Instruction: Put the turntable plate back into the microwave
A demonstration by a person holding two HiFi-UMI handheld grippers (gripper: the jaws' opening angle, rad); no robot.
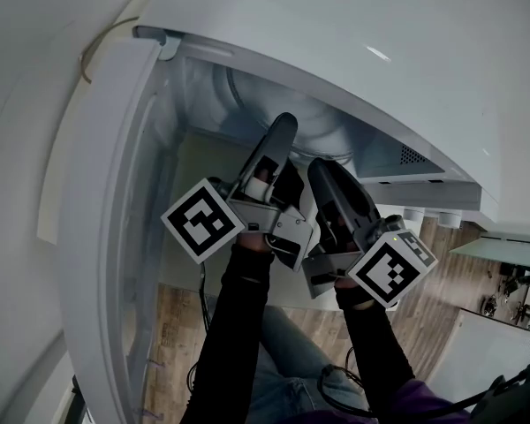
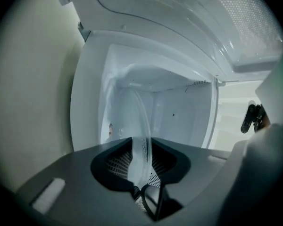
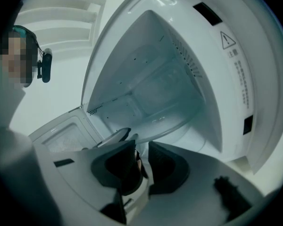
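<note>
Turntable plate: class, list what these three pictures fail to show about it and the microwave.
Head view: the left gripper and right gripper cover most of the turntable plate; only its far rim shows.
Head view: the floor of the microwave is hidden behind them.
Left gripper view: the plate is edge-on, its face unseen.
Right gripper view: the warning label is too small to read.

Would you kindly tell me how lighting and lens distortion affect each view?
Head view: dim, with a glare streak on the microwave. Left gripper view: fisheye, dark corners, the glass plate nearly see-through. Right gripper view: fisheye too, bending the microwave's walls.
</note>
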